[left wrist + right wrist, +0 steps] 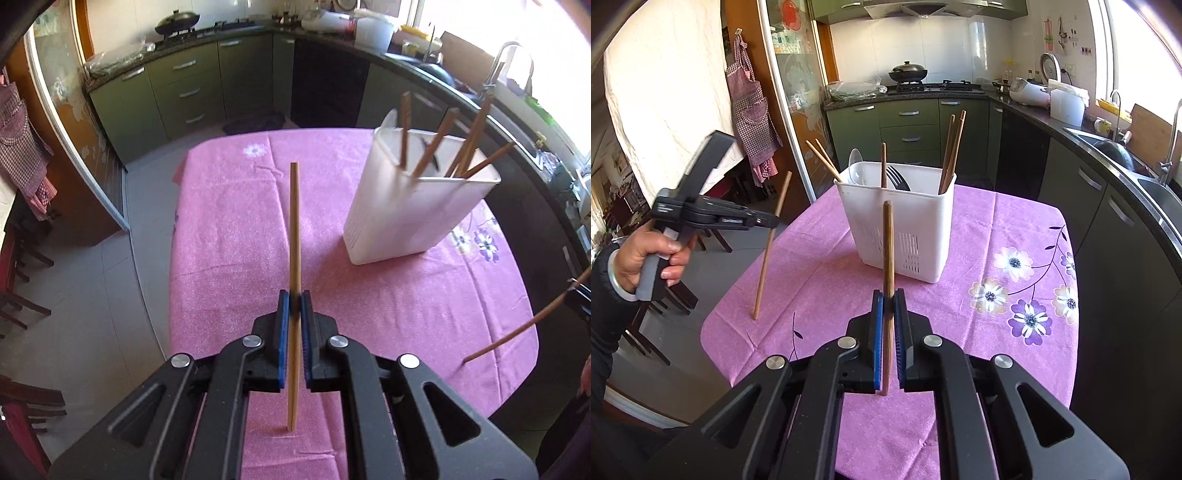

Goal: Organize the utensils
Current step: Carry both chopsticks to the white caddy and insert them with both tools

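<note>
1. Left wrist view: my left gripper [294, 295] is clamping its jaws on a light chopstick [294, 221] at frame centre, its lower tip touching the pink tablecloth [229, 229]. The white utensil holder [410, 206] is sitting at upper right.
2. Right wrist view: my right gripper [888, 295] is pinching a dark chopstick [888, 243] upright at centre, the holder just behind it.

Right claw [583, 295] cut off by left wrist view's right edge; its jaws can't be read there. White caddy [916, 229] walls hide lower ends of the chopsticks [951, 155], spoon [855, 164] and fork [899, 177] inside. Bench [960, 229] near edge, on this side of the caddy, hidden under the claw body in both views.
</note>
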